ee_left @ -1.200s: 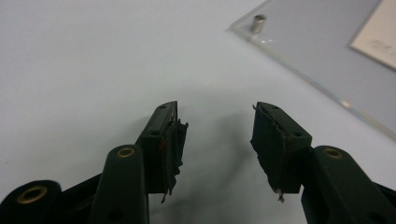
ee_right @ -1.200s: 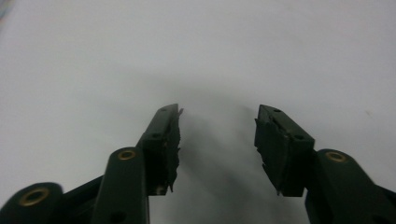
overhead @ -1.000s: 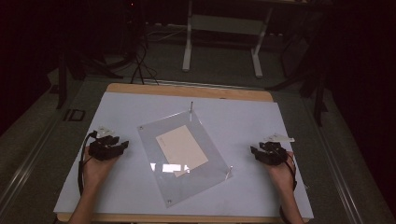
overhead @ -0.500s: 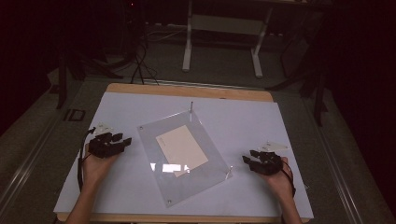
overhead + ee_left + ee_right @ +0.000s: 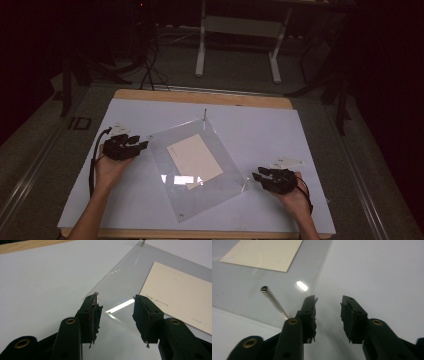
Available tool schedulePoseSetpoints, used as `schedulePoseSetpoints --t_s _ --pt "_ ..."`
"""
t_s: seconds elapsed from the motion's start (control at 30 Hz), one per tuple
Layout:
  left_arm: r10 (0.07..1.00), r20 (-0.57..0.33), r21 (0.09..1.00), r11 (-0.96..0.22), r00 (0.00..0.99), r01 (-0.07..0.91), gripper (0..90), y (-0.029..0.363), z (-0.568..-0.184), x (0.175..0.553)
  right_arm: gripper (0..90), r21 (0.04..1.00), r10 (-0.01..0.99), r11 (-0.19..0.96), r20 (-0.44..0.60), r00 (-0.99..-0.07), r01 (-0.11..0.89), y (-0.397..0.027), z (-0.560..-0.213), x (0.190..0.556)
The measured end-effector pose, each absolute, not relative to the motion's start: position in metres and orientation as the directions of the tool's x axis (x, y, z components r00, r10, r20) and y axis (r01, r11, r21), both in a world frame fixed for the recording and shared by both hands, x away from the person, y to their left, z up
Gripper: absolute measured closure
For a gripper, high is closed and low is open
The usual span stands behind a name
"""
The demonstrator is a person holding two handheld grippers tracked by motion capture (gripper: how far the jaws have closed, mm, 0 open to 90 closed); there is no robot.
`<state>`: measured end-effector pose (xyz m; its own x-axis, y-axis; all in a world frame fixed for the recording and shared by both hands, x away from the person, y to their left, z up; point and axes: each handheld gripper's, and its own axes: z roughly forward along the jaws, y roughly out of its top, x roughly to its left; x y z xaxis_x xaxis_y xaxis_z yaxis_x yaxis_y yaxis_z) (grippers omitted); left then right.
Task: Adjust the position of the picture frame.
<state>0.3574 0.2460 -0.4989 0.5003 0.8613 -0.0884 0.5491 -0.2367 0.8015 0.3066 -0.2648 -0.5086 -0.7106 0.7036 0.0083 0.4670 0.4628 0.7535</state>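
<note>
1. A table (image 5: 280, 102) with a wooden edge along its far side carries a pale sheet (image 5: 270, 140) across nearly its whole top.
2. A clear plate (image 5: 227, 187) lies on the sheet, turned askew.
3. A cream card (image 5: 194, 160) sits at the plate's middle.

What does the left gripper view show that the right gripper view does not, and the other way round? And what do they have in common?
Left gripper view: the light wooden table edge, fine printed lines on the cream rectangular paper card, and the open left tongs at a corner of the clear plastic sheet.
Right gripper view: a slim silver metal post with a screw head, close beside the open right tongs.
Both: the card, the clear sheet and the white table cover.
</note>
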Motion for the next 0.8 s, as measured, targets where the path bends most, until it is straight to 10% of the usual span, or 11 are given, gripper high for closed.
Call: schedulePoseSetpoints --t_s 0.8 --pt "0.807 -0.123 0.786 -0.276 0.577 0.553 56.3 0.208 -0.505 0.404 68.2 0.729 0.572 0.558 0.01 -0.82 0.397 -0.252 -0.513 0.284"
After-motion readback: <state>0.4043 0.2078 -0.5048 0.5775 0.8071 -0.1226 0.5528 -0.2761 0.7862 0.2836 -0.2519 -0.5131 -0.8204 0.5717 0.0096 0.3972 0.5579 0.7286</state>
